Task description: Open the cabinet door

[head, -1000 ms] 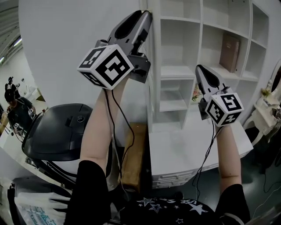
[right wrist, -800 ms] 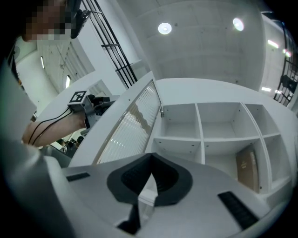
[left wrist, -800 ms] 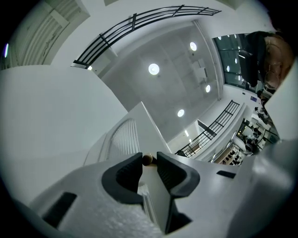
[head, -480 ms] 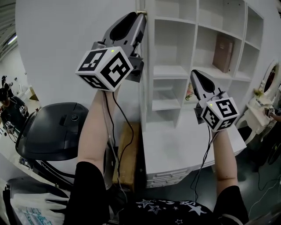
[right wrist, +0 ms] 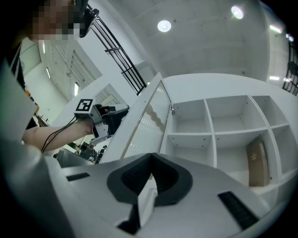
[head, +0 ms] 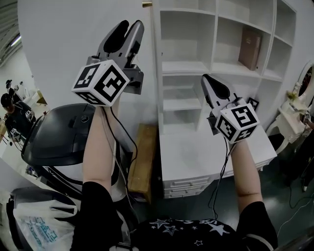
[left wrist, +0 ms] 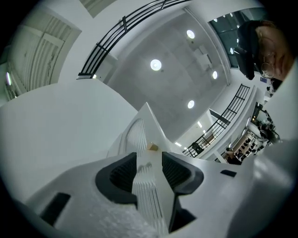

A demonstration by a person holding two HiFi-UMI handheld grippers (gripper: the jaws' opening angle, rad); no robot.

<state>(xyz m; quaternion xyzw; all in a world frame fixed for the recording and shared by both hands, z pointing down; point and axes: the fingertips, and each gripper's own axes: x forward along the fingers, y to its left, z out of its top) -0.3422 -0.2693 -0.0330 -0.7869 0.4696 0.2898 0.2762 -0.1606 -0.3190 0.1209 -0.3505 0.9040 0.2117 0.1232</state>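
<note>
The white cabinet (head: 216, 63) shows open shelves, and its tall white door (head: 73, 54) stands swung out to the left. A small gold knob (head: 147, 4) sits at the door's free edge. My left gripper (head: 130, 25) points up in front of the door, just left of that edge. Its jaws have just been opening and press on nothing. In the left gripper view the door edge (left wrist: 144, 139) and knob (left wrist: 152, 147) show through the gap of the left gripper (left wrist: 149, 160). My right gripper (head: 207, 78) is shut and empty before the shelves, also the right gripper (right wrist: 150, 179).
A brown book (head: 250, 46) leans in an upper right compartment. A white counter with drawers (head: 196, 162) lies below the shelves. A wooden board (head: 141, 162) and a black rounded machine (head: 59, 142) stand at the left. People (head: 12, 115) are at the far left.
The left gripper has let go of the door's edge near the knob, opened its jaws and dropped down and to the left. The right gripper has sunk a little.
</note>
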